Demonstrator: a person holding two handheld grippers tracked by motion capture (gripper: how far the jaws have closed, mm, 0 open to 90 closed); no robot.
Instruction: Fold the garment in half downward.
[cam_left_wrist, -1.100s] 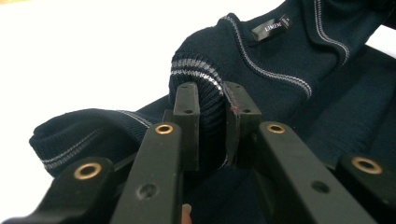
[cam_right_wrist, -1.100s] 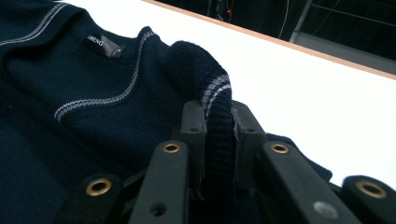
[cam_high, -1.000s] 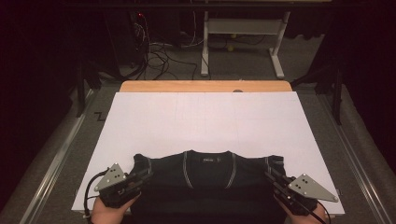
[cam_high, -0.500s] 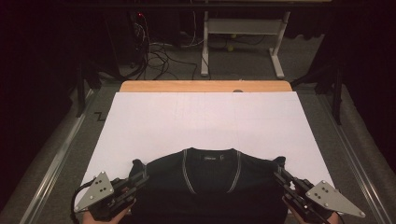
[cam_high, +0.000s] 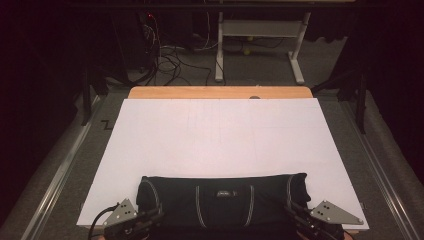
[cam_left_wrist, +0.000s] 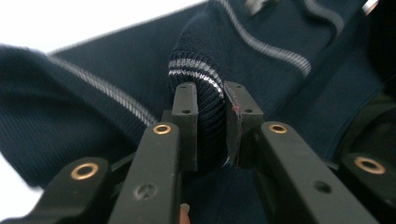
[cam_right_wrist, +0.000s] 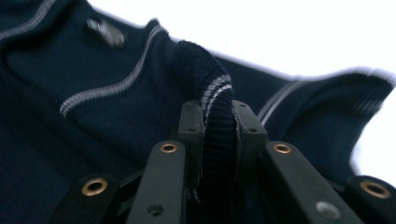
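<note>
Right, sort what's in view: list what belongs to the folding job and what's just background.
In the job:
- dark sweater
- left gripper, clamped on striped ribbing
- right gripper, likewise
- white sheet under it

Background:
- cables on floor
- white table frame beyond

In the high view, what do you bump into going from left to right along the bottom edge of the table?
left gripper → dark sweater → right gripper, both grippers clamped on the sweater's ends over the white sheet.
</note>
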